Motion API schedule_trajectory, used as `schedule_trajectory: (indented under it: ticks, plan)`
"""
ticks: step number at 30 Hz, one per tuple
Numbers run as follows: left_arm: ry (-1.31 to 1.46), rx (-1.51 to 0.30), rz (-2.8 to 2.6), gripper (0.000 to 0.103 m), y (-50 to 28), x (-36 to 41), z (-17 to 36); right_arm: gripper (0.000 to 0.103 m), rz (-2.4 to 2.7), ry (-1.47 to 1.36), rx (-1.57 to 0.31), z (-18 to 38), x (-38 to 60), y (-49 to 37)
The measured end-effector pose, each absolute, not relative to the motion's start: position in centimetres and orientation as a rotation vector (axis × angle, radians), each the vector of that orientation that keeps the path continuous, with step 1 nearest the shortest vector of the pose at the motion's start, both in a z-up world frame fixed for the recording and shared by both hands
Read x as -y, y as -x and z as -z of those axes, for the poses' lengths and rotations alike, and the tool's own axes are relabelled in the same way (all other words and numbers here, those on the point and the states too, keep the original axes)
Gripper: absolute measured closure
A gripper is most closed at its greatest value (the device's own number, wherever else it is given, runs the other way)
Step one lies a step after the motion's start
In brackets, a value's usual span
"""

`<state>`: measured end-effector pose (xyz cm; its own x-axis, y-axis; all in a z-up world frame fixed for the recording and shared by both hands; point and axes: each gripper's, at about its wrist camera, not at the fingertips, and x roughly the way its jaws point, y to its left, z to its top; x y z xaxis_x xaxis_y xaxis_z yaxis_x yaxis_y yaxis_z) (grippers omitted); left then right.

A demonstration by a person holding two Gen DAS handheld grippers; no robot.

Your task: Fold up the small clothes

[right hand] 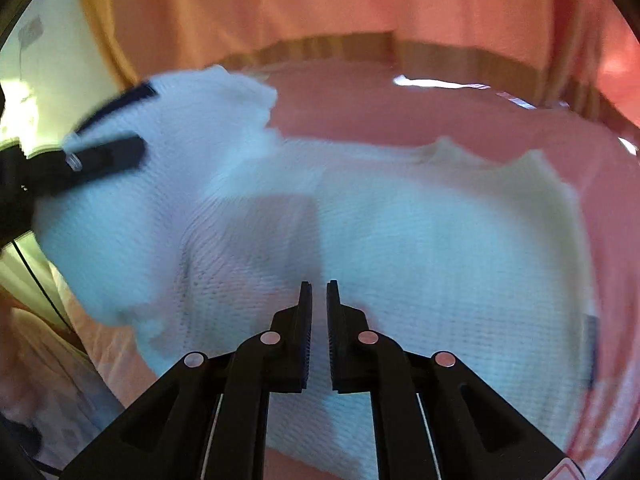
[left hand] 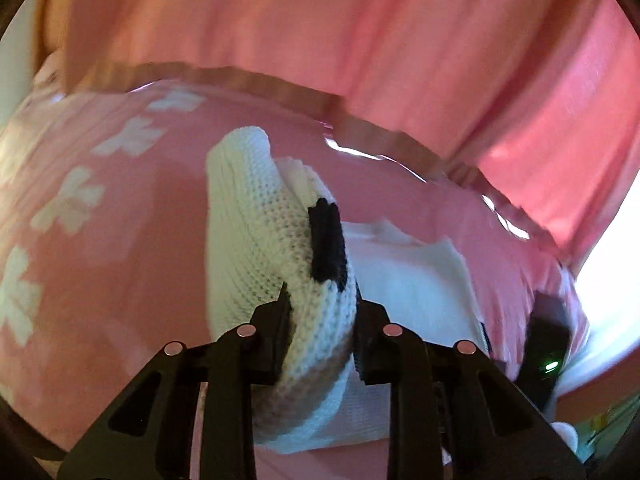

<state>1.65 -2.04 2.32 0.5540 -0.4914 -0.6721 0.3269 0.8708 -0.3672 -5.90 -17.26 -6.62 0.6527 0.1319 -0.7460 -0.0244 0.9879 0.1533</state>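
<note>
A white knitted garment [right hand: 420, 232] with a black trim lies on the pink cloth-covered table [right hand: 400, 112]. My left gripper [left hand: 322, 304] is shut on a bunched part of the garment [left hand: 256, 232] and holds it lifted above the table; a black trim patch [left hand: 326, 240] shows on it. In the right wrist view the left gripper [right hand: 100, 156] appears at the left with the raised end. My right gripper [right hand: 318, 286] hovers just above the flat part of the garment, jaws nearly closed with a narrow gap and nothing between them.
The pink tablecloth [left hand: 100, 200] has white bow prints at the left. A wooden table edge [left hand: 280, 84] runs along the back, with pink curtains [left hand: 400, 40] behind. A black device with a green light [left hand: 544, 352] is at the right.
</note>
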Motion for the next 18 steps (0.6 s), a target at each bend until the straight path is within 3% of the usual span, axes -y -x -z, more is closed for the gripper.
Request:
schedule_trajectory:
  ticks: [6,8,10,12,14,18]
  plan:
    - [0.054,-0.946,0.481,0.069,-0.9,8.2,0.7,0.089,0.040,-0.277,-0.832,6.7,24.2,9.3]
    - [0.040,-0.963,0.484,0.055,-0.1,8.5,1.2,0.088,0.052,-0.306,-0.821,6.7,25.5,10.0]
    - [0.031,-0.935,0.510,0.030,1.2,8.0,0.5,0.088,0.050,-0.319,-0.812,6.5,26.1,10.4]
    - [0.037,-0.887,0.518,0.017,2.2,7.1,-0.5,0.081,0.020,-0.339,-0.802,6.0,26.0,10.6]
    - [0.056,-0.821,0.508,0.015,2.9,5.4,-1.5,0.059,-0.039,-0.388,-0.789,5.7,25.7,10.5]
    - [0.097,-0.773,0.391,0.014,2.7,0.6,-1.3,0.041,-0.179,-0.426,-0.785,5.0,23.4,9.8]
